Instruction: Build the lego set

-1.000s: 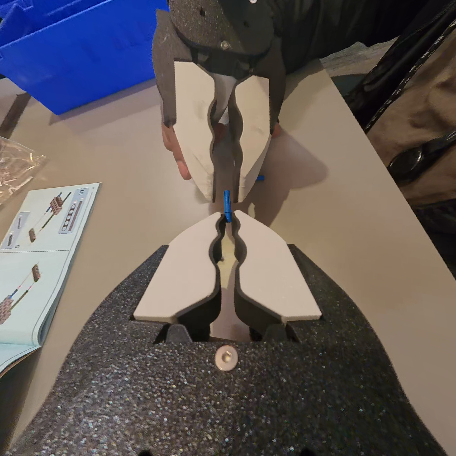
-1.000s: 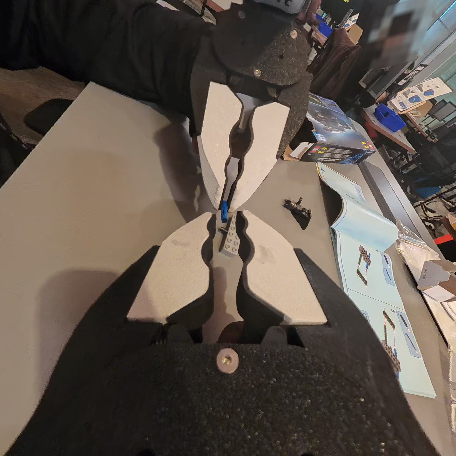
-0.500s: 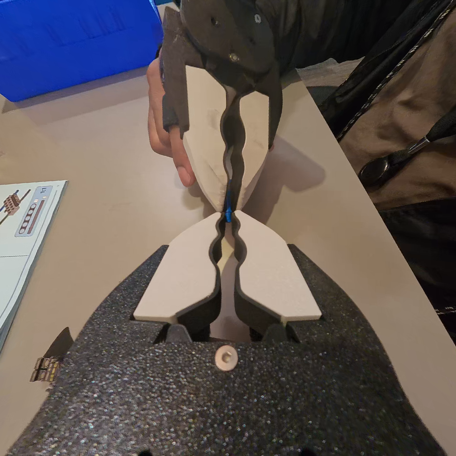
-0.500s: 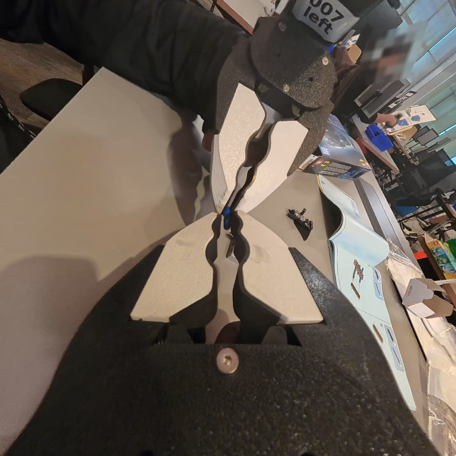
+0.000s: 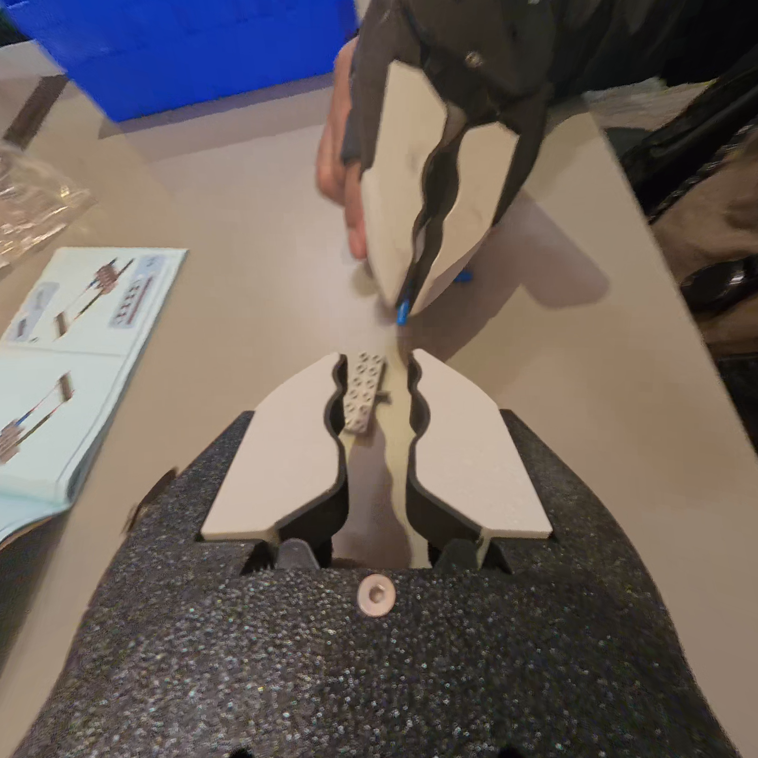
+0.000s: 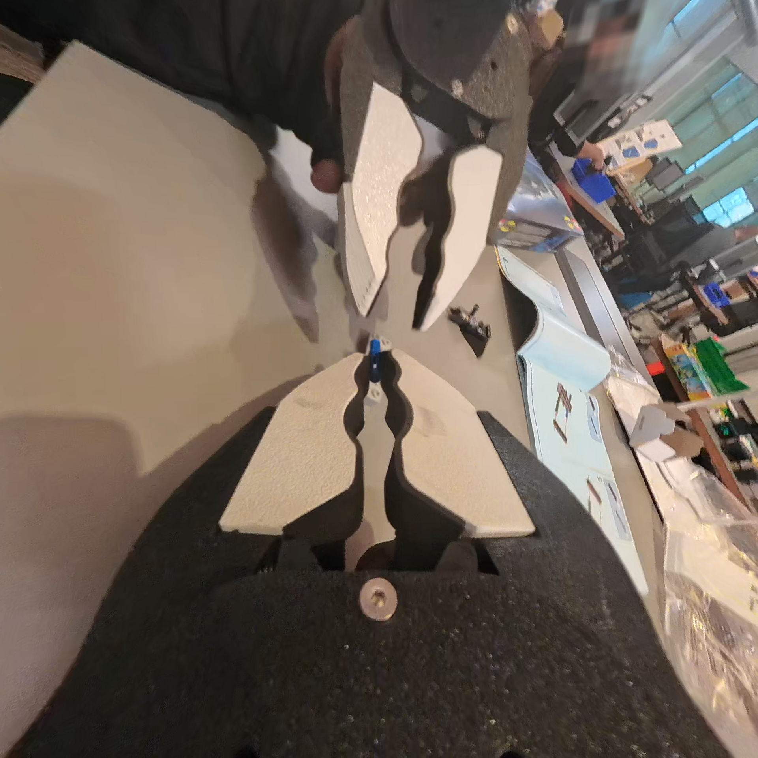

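Left gripper [image 5: 374, 361]: fingers spread, nothing pinched. Flat light-grey studded plastic plate [image 5: 364, 393] lies on the beige counter [image 5: 246, 246] between them, close against the left finger [image 5: 295, 418], clear gap to the right one. Small dark pin sticks out of the plate's side.

Right gripper [image 6: 376, 361]: fingers pressed together on a small blue plastic pin [image 6: 374, 361], held at the tips with its end poking out past them. In the left view the same pin [image 5: 402, 313] hangs just beyond the plate, above the counter, not touching it.

Further out: small dark grey brick assembly [image 6: 471, 328] on the counter right of the left gripper, then an open pale-blue instruction booklet [image 6: 574, 410], clear plastic bags [image 6: 718, 574], a dark printed box [image 6: 533, 238]. Blue plastic bin [image 5: 184, 53] at the far end in the left view.
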`<state>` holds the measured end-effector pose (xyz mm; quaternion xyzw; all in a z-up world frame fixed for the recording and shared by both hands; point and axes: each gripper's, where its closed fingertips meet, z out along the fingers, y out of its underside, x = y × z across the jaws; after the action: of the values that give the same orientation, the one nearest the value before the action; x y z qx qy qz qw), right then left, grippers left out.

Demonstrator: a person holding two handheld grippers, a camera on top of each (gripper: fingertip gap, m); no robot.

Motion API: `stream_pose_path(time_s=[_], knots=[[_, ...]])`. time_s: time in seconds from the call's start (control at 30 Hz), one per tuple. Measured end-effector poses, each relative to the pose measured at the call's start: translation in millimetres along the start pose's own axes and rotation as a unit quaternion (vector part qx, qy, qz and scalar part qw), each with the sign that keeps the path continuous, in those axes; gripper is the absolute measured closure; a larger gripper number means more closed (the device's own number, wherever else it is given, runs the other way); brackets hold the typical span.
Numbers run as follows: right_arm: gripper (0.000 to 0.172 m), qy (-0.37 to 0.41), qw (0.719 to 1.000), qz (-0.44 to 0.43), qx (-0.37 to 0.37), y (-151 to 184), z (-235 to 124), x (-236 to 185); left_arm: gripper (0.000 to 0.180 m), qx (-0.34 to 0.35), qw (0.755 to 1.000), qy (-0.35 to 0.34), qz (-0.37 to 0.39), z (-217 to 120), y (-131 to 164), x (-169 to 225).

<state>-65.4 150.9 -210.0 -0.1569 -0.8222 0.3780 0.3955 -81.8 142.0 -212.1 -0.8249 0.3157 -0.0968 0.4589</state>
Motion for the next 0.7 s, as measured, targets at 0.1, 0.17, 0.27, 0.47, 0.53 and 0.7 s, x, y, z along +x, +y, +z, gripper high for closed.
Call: stream_pose_path(time_s=[0.1, 0.17, 0.27, 0.47, 0.53, 0.7], knots=[[0.167, 0.019, 0.999, 0.033, -0.027, 12.8, -5.3, 10.7, 0.143, -0.051, 0.998, -0.034, -0.016, -5.1, 24.3, -17.5], [0.167, 0.02, 0.998, 0.045, -0.029, 15.6, -8.8, 12.9, 0.141, -0.08, 0.996, -0.033, -0.024, -3.2, 37.9, -20.0], [0.167, 0.026, 0.998, 0.052, -0.03, 16.0, -12.0, 15.4, 0.14, -0.104, 0.994, -0.021, -0.029, 5.4, 48.7, -17.4], [0.167, 0.025, 0.997, 0.071, -0.026, 15.6, -14.7, 15.9, 0.142, -0.107, 0.994, -0.004, -0.032, 19.2, 45.9, -10.7], [0.167, 0.028, 0.996, 0.077, -0.024, 15.4, -16.2, 17.4, 0.15, -0.108, 0.994, 0.003, -0.033, 21.6, 44.4, -7.0], [0.167, 0.043, 0.994, 0.094, -0.024, 15.8, -20.1, 22.2, 0.153, -0.123, 0.99, -0.014, -0.063, 24.9, 42.1, -3.2]])
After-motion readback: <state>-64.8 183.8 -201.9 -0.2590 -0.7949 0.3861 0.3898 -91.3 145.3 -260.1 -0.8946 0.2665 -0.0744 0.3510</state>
